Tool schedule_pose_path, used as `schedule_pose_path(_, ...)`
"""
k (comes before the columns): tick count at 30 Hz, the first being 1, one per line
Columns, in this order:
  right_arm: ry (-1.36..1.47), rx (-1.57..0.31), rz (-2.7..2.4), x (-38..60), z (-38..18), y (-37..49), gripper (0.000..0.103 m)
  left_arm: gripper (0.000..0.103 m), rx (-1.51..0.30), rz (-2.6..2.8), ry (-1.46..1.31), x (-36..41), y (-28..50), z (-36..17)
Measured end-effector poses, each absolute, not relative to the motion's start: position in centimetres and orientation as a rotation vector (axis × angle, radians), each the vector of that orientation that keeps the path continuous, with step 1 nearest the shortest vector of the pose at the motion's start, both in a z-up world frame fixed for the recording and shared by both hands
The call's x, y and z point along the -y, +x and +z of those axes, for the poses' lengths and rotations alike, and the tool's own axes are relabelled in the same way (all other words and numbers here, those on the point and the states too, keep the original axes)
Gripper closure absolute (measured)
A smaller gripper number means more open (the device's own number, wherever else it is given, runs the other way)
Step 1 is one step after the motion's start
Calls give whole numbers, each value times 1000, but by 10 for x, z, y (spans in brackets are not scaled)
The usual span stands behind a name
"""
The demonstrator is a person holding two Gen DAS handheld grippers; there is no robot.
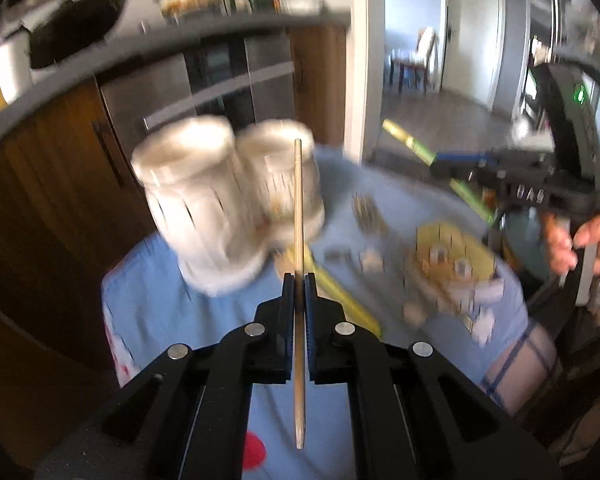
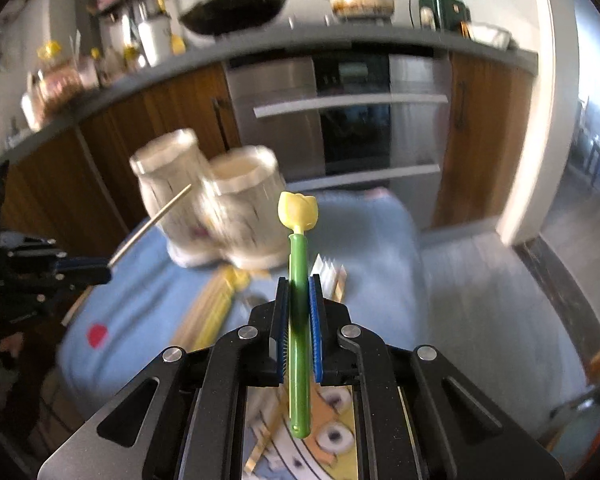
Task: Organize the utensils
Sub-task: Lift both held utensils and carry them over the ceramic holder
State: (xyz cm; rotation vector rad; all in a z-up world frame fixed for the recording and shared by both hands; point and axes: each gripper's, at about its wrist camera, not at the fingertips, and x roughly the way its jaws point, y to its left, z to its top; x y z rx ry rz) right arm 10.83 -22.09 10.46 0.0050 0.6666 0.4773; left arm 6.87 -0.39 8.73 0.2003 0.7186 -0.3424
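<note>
nearest, the left gripper (image 1: 299, 280) clamps a thin, stiff, light chopstick (image 1: 298, 208) mid-shaft; the right gripper (image 2: 298, 284) pinches a slick green plastic utensil (image 2: 299, 264) mid-handle. the holder (image 2: 236, 208) stands just beyond.

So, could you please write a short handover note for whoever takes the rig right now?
Left gripper: shut on a wooden chopstick, held above the table.
Right gripper: shut on a green utensil with a yellow tulip top, also held in the air.
The white twin-cup holder stands on the blue cloth; through the blur, nothing can be seen inside it.
More chopsticks lie loose on the cloth in front of the holder.
Left to do: drop both held pieces into the cups, then collect the loose ones.
</note>
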Motion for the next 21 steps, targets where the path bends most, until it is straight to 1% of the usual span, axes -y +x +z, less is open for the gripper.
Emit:
schedule_pose_path(5, 60, -558, 510, 203, 134, 128, 92, 98, -531, -293, 134, -15, 85, 124)
schedule_pose_path(10, 213, -488, 569, 190, 151, 165, 92, 98, -384, -258, -16, -41, 120, 150)
schedule_pose_path(13, 297, -468, 585, 182, 152, 188, 92, 98, -354, -241, -67, -47, 143, 154)
schedule_pose_path(17, 366, -466, 607, 167, 145, 216, 92, 98, -361, -255, -132, -54, 169, 148)
schedule_pose_path(21, 409, -475, 606, 157, 127, 234, 92, 98, -340, -255, -165, -57, 184, 137)
